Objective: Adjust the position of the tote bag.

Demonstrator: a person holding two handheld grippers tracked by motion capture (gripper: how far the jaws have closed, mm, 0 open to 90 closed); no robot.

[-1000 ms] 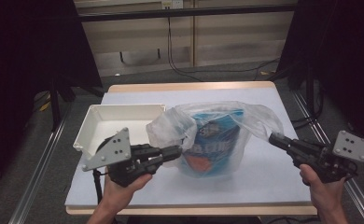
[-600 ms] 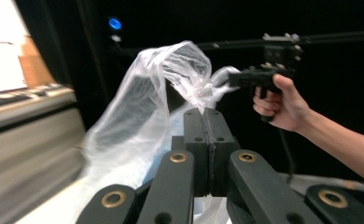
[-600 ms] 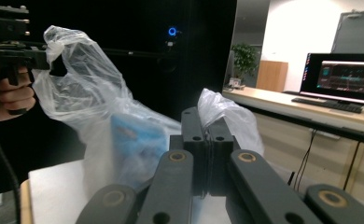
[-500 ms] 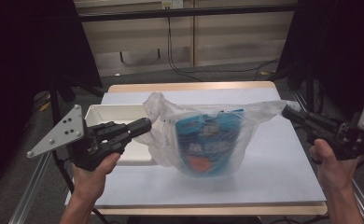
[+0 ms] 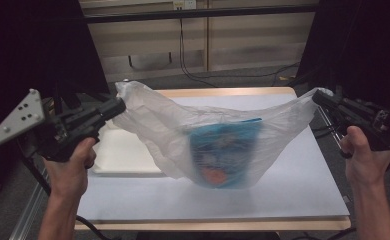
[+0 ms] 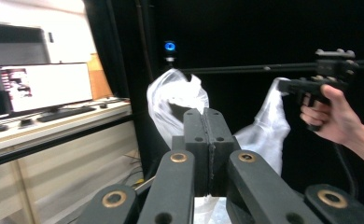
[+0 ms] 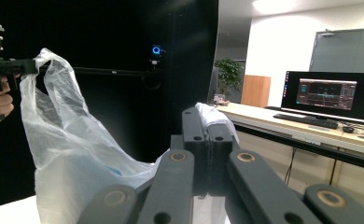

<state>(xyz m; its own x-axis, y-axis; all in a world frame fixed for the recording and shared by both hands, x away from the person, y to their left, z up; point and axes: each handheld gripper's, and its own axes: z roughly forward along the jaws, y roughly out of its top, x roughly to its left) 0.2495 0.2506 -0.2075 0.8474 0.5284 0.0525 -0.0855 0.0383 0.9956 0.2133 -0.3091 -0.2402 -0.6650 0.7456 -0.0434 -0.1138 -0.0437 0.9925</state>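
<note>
A clear plastic bag (image 5: 183, 130) hangs stretched above the table with a blue snack packet (image 5: 226, 152) inside it. My left gripper (image 5: 119, 106) is shut on the bag's left handle, held up at the left. My right gripper (image 5: 319, 97) is shut on the right handle at the far right. In the left gripper view the jaws (image 6: 208, 116) meet on white bag film (image 6: 175, 100), and the other hand's gripper (image 6: 283, 86) holds the far handle. In the right gripper view the shut jaws (image 7: 207, 116) pinch film, and the bag (image 7: 73, 149) sags to the left.
A white tray (image 5: 125, 155) lies on the left part of the pale table top (image 5: 293, 190), partly behind the bag. The table's wooden front edge (image 5: 213, 222) runs along the bottom. Dark curtains stand at both sides, and monitors on desks show far off.
Both grippers have risen and moved apart, lifting the bag off the table and stretching it wide. The blue packet now hangs inside it above the table top.
</note>
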